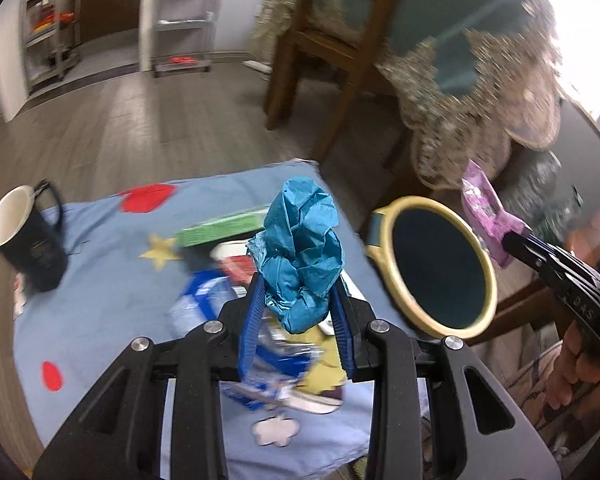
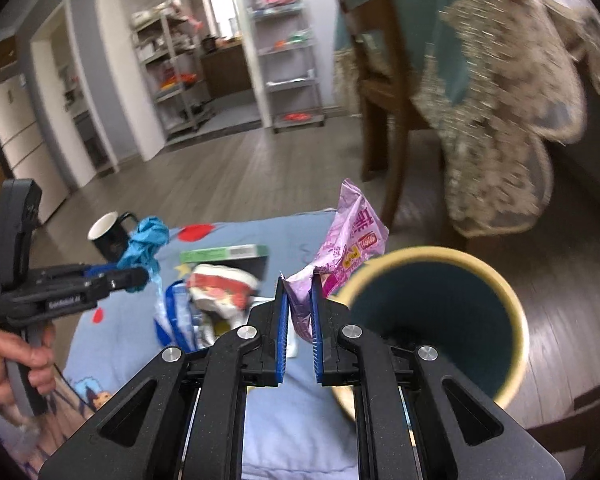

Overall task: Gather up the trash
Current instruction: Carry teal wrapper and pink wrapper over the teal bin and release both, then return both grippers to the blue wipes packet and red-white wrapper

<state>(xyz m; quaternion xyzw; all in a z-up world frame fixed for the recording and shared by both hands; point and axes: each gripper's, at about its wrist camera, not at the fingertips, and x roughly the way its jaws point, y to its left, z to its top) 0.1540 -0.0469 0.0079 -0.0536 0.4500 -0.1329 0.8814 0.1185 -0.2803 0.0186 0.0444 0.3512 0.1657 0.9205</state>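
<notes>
Blue cloth (image 1: 100, 292) on floor, left gripper (image 1: 298, 280) jaws pinching crumpled blue paper (image 1: 300, 248), right gripper (image 2: 299, 280) jaws pinching purple wrapper (image 2: 348, 240).

Black grippers (image 1: 298, 280), blue pads (image 2: 283, 320) (ribbed), silver screws, bare hand (image 2: 16, 364)

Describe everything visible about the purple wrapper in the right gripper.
The purple wrapper is a crinkled, shiny snack packet that looks like plastic film, pink-purple with printed characters and a small red and yellow logo. Its lower end is pinched between the right gripper's blue pads, and the rest stands upward, lifted off the cloth, beside the rim of the bin.
</notes>
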